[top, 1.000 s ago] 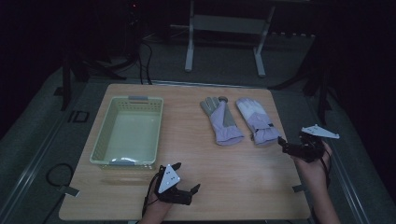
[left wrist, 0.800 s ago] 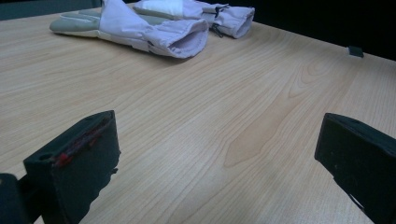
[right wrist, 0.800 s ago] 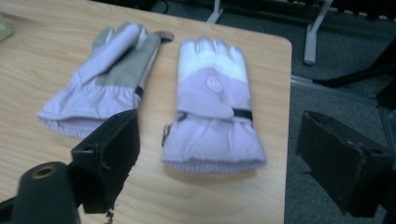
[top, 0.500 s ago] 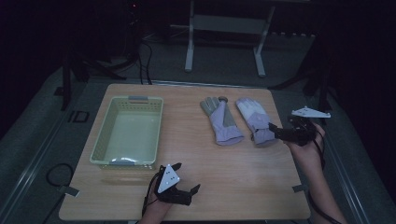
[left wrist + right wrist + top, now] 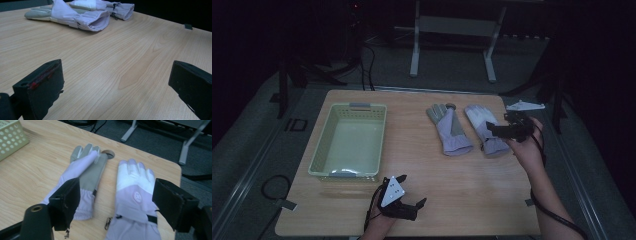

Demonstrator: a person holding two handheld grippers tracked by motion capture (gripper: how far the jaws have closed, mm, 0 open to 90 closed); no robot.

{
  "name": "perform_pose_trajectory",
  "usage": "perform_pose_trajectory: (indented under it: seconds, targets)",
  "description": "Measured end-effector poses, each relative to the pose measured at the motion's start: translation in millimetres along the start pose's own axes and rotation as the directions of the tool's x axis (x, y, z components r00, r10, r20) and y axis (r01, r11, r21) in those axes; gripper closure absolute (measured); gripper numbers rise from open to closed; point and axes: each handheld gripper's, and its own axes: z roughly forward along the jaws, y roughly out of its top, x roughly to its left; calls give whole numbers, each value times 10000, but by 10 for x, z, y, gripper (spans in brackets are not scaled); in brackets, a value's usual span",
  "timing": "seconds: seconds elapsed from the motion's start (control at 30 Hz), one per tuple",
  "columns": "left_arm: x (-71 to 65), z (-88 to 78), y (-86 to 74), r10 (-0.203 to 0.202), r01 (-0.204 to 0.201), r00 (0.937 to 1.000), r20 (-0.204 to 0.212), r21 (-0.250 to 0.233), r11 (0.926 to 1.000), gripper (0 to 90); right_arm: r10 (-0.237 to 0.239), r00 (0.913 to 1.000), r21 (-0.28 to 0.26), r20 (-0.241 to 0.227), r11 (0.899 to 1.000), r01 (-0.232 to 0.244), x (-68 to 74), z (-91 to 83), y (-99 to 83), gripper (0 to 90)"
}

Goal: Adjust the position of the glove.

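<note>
Two lavender gloves lie side by side at the table's far right. The left glove [image 5: 449, 131] [image 5: 86, 173] shows a grey palm. The right glove [image 5: 482, 131] [image 5: 135, 188] has white fingers and a strap at the cuff. My right gripper [image 5: 490, 129] [image 5: 117, 188] is open and hovers just above the right glove's cuff, one jaw on either side of it, holding nothing. My left gripper [image 5: 411, 191] [image 5: 116, 75] sits open low over bare wood near the front edge. From there both gloves lie ahead, cuffs first, the nearer glove [image 5: 72, 16] before the far glove [image 5: 111, 6].
A pale green mesh basket [image 5: 349, 106] [image 5: 10, 140] stands empty on the left half of the table. A round cable hole [image 5: 451, 106] [image 5: 108, 154] lies beyond the gloves' fingertips. Metal stand legs [image 5: 414, 55] rise behind the table. The table's right edge runs close to my right hand.
My right gripper has moved left and forward from the table's right edge to over the right glove's cuff. The left gripper has stayed put.
</note>
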Motion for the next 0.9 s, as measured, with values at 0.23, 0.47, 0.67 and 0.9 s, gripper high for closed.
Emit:
perform_pose_trajectory:
  seconds: [0.23, 0.47, 0.67, 0.9]
  targets:
    - [-4, -1, 0, 30, -30, 10000, 22, 21, 10000, 0, -168, 9991, 431, -395, 9989, 185, 75, 281, 162, 274]
    - [-8, -1, 0, 48, -48, 10000, 73, 28, 10000, 0, -194, 9966, 987, -800, 9947, 273, 162, 558, 187, 321]
    - [-6, -1, 0, 94, -94, 9999, 97, 36, 9999, 0, -400, 9938, 1470, -1039, 9876, 551, 249, 844, 178, 346]
    - [-7, 0, 0, 83, -84, 9999, 139, 25, 10000, 0, -742, 9911, 1875, -1108, 9777, 942, 340, 1088, 177, 375]
